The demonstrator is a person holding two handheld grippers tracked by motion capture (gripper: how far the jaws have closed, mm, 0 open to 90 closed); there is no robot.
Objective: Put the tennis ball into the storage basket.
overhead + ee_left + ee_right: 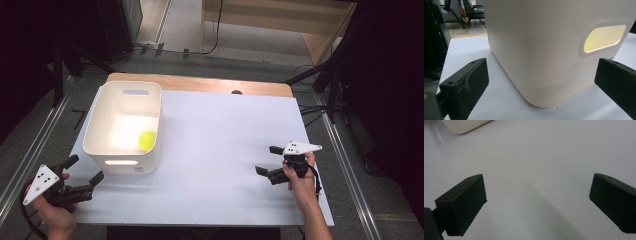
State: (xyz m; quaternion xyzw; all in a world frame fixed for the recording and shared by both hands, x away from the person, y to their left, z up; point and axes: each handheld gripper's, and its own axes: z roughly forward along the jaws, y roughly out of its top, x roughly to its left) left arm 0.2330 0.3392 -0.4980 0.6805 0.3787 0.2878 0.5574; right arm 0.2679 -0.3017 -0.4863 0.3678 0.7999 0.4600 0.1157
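— While both tools sit idle on my screens, tell me where we stand.

— I read this as the end of a drop-off, or the pause before a fresh pick. The yellow ball (pixel 147 140) lies inside the white bin (pixel 95 122), on its floor toward the near right corner, close against the right wall. Neither gripper touches it.

— And the tongs?

— My left gripper (pixel 84 176) is spread wide with nothing between its jaws; it sits just beside the bin's near left corner, at the table's front left. In the left gripper view the bin's wall (pixel 544 50) and its handle slot (pixel 604 38) stand right ahead, in the gap between the jaws. My right gripper (pixel 267 160) is also wide open and empty, over bare white table (pixel 225 150), well apart from the bin, pointing toward it.

— So what's next?

— If the ball is to come out, I judge the left gripper is the nearer one. It would need to lift above the rim, come down inside and straddle the ball. The ball sits close to the wall, so one jaw has little room there, and a round thing may roll off a careless squeeze.
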